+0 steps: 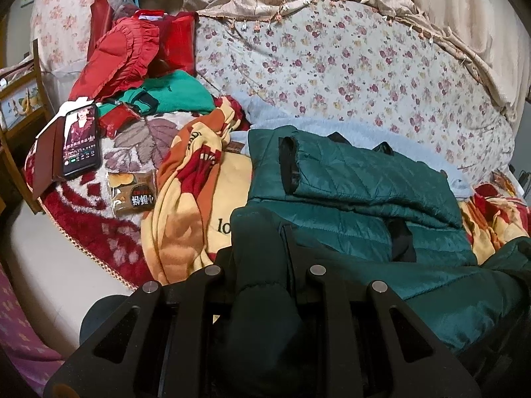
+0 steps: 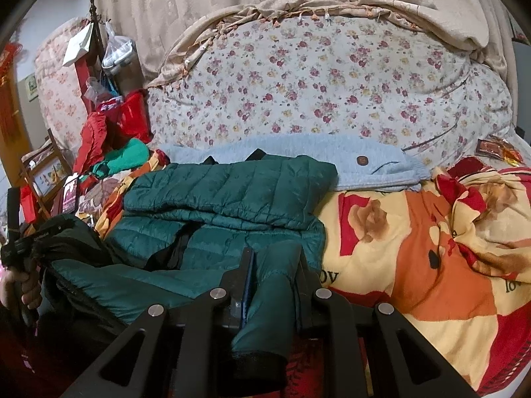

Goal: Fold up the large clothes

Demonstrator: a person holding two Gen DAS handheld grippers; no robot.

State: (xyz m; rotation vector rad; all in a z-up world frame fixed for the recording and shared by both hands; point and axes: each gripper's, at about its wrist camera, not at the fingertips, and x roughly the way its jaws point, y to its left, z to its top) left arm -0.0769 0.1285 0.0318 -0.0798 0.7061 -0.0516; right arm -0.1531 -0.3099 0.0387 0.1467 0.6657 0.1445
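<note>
A dark green quilted jacket (image 1: 358, 179) lies on the bed. One sleeve with a black cuff (image 1: 288, 165) is folded across its body. My left gripper (image 1: 265, 238) is shut on a bunched fold of the jacket's near edge, which drapes over its fingers. My right gripper (image 2: 275, 258) is shut on another part of the same near edge (image 2: 265, 298), and the cloth hangs down between its fingers. In the right wrist view the jacket (image 2: 232, 192) spreads leftward to the left gripper's body (image 2: 20, 242), which a hand (image 2: 20, 285) holds.
The jacket rests on a red, orange and yellow blanket (image 2: 415, 248). A light blue fleece (image 2: 365, 162) and a floral quilt (image 2: 315, 83) lie behind it. A lit phone (image 1: 81, 142), a snack packet (image 1: 132, 192), red clothes (image 1: 122, 53) and a green sweater (image 1: 172, 93) crowd the left.
</note>
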